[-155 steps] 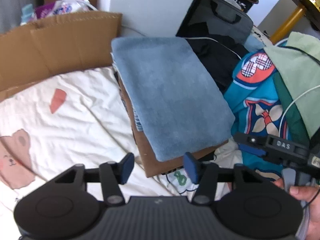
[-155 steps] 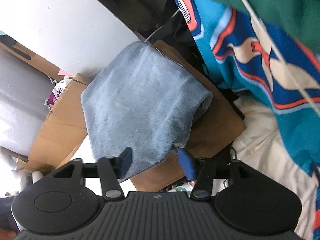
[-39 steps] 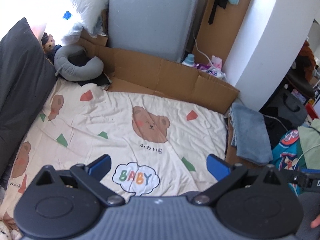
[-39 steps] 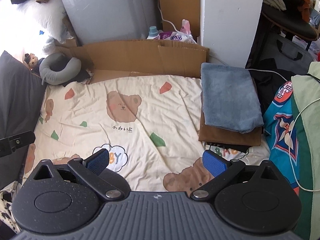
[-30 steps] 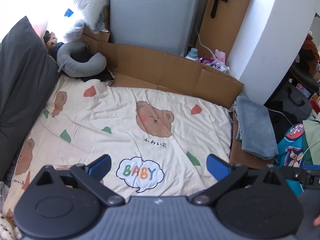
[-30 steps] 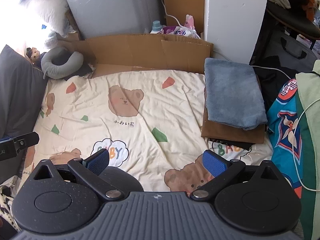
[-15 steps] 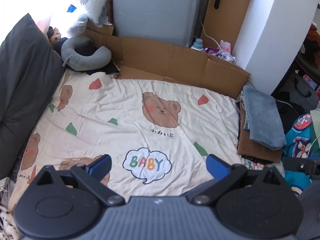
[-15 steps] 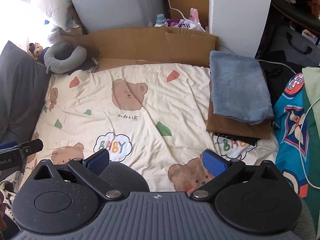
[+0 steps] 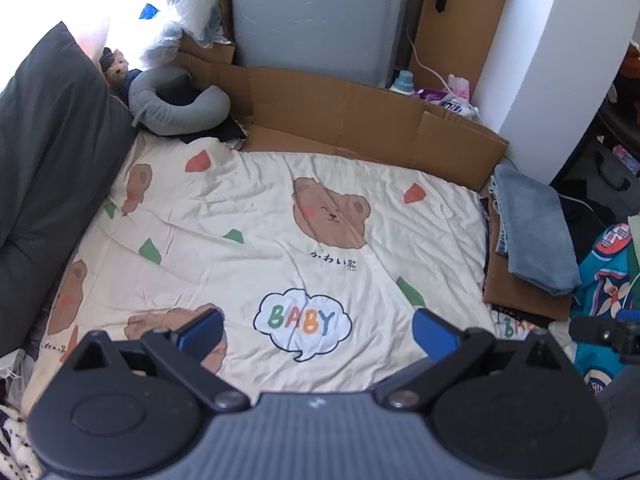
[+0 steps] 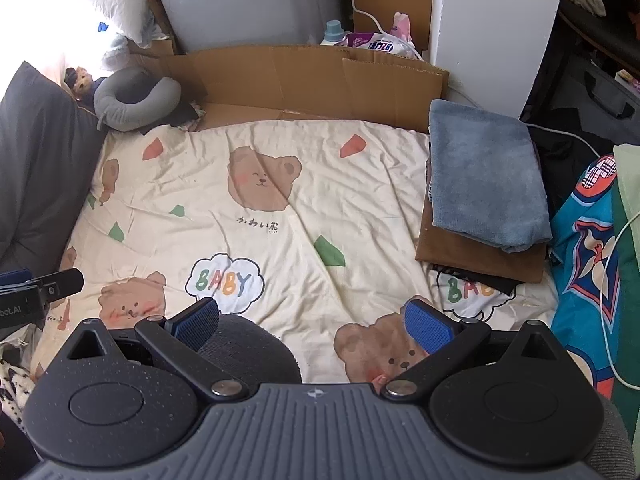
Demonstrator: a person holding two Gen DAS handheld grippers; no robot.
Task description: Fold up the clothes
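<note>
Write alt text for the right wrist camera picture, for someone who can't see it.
An open two-finger gripper with blue pads hovers over a cream bear-print blanket, holding nothing. At the blanket's right edge a folded blue towel tops a stack with a folded brown garment beneath; cardboard stands behind.

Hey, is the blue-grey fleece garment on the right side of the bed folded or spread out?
Folded: the blue-grey fleece garment is a compact rectangle with a rounded doubled edge, resting on the folded brown garment.
</note>
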